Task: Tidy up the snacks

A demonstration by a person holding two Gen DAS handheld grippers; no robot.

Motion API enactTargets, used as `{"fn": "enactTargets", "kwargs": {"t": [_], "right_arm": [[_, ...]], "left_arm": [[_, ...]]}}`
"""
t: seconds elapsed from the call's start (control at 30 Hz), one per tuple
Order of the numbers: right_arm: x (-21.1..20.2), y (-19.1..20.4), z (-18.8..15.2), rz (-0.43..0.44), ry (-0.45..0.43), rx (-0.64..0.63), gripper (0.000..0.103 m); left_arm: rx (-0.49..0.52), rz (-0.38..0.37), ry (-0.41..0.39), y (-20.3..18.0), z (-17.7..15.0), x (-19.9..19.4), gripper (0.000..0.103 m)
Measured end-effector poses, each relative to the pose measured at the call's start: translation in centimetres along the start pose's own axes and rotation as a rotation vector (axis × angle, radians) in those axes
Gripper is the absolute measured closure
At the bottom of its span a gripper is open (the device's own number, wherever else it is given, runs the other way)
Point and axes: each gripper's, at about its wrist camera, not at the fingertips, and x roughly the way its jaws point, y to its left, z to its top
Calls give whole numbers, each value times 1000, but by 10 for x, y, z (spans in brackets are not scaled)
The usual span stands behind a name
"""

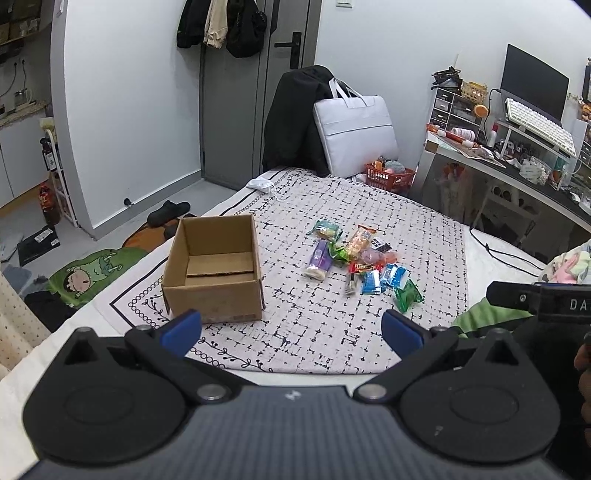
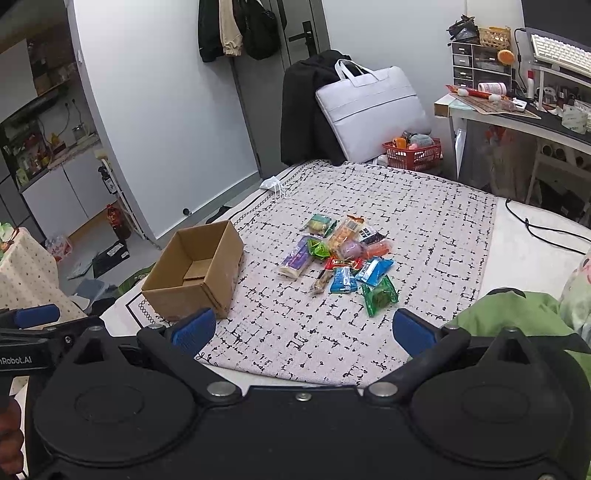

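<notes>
Cardboard box (image 1: 213, 268) is sitting open-topped on the patterned blanket (image 1: 332, 332) at 9 o'clock of the snack pile (image 1: 360, 264), while left gripper (image 1: 291, 328) and right gripper (image 2: 301, 328) are both hovering near the blanket's front edge, jaws spread wide, gripping nothing.

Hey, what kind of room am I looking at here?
Most likely a small bedroom or studio flat: a bed with a patterned blanket, a cluttered desk with a keyboard, and coats hanging by the door.
</notes>
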Motion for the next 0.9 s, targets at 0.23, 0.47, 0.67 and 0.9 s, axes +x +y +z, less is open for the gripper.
{"fn": "enactTargets", "kwargs": {"t": [0.23,0.47,0.67,0.9], "right_arm": [[-6,3,3,5,-15,-9,0],[-9,8,5,6,-21,-25,0],[-13,11,5,0,-30,-43,0],[-21,15,8,-8,-58,-74,0]], "left_arm": [[-1,0,-17,0,2,-6,0],[-4,-1,-25,1,4,-9,0],[-5,-7,-26,1,5,-11,0],[1,-12,-39,-4,7,-17,0]]}}
